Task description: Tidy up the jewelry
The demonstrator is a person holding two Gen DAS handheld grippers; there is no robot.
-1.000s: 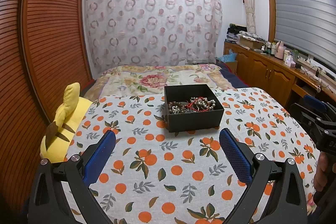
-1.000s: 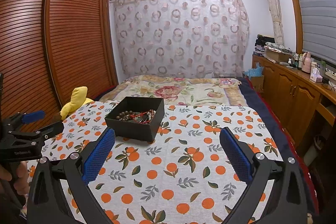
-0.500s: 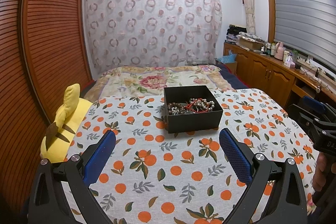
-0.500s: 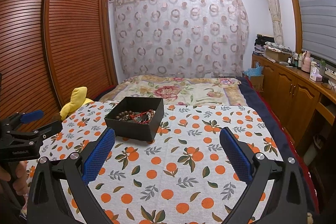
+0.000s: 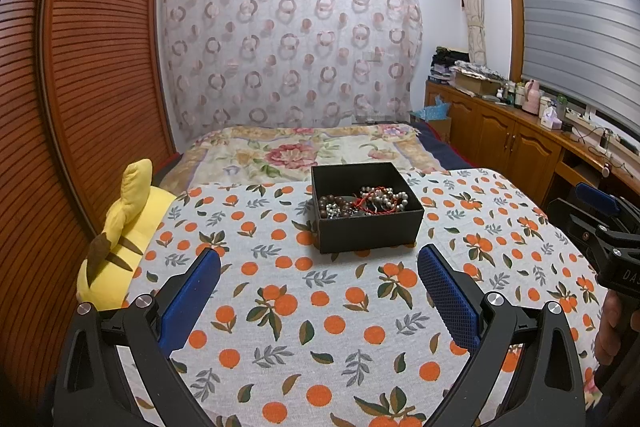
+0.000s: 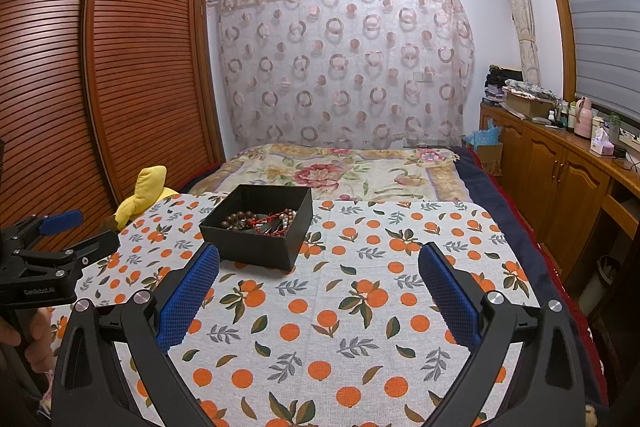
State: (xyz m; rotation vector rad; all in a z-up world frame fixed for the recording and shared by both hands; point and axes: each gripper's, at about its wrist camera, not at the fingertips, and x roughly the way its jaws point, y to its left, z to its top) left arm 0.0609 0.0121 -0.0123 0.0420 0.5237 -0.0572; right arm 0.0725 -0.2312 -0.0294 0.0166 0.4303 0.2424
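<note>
A black open box [image 5: 368, 231] stands on the orange-print tablecloth [image 5: 320, 307]. It holds a tangle of jewelry [image 5: 362, 203]: brown beads, pearl-like beads and a red cord. The box also shows in the right wrist view [image 6: 260, 247] with the jewelry [image 6: 264, 221] inside. My left gripper [image 5: 318, 281] is open and empty, held just short of the box. My right gripper [image 6: 318, 283] is open and empty, to the right of the box and a little nearer than it. Each gripper shows at the edge of the other's view.
A yellow plush toy [image 5: 120, 239] lies at the table's left edge by the slatted wooden wardrobe [image 5: 80, 107]. A bed with a floral blanket [image 5: 304, 151] lies beyond the table. A wooden cabinet [image 5: 520, 147] runs along the right wall.
Both views have shifted only slightly. The box and jewelry have not moved, and both grippers stay open.
</note>
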